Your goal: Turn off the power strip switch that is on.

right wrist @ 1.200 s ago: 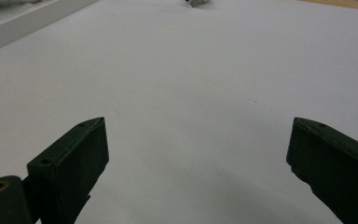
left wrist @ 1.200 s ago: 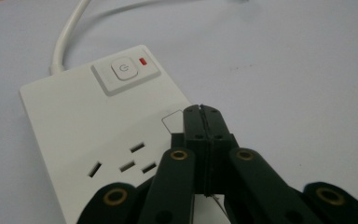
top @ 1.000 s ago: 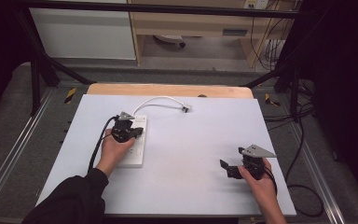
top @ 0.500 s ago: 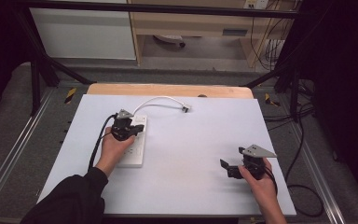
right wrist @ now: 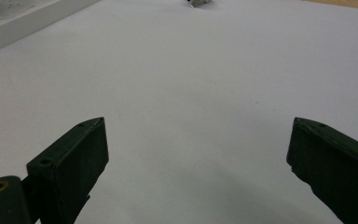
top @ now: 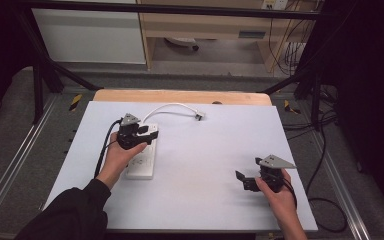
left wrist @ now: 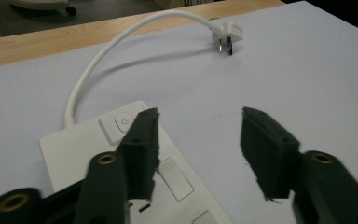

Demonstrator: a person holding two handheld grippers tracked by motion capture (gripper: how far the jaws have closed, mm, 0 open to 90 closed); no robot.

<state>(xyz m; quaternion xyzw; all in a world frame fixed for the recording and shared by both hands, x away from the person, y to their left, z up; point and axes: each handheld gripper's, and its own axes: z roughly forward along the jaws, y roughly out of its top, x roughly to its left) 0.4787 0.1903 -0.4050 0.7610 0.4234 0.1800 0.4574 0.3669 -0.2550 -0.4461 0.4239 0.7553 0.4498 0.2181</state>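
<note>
A white sheet (top: 200,165) is covering the table, leaving a strip of bare wooden edge (top: 180,96) showing at the far side. Beyond it, a white cabinet (top: 90,35) is standing beside a wooden shelf unit (top: 215,25). Black cables (top: 292,52) are hanging at the shelf's right end. Metal rails (top: 10,170) are running along both sides of the table over grey floor (top: 2,115).

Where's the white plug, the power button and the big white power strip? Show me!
Plug (left wrist: 227,35), left gripper view: on its white body, above the metal prongs.
Power button (left wrist: 122,122), left gripper view: on the round symbol.
Power strip (top: 141,163), high view: on its flat top, near end.
</note>
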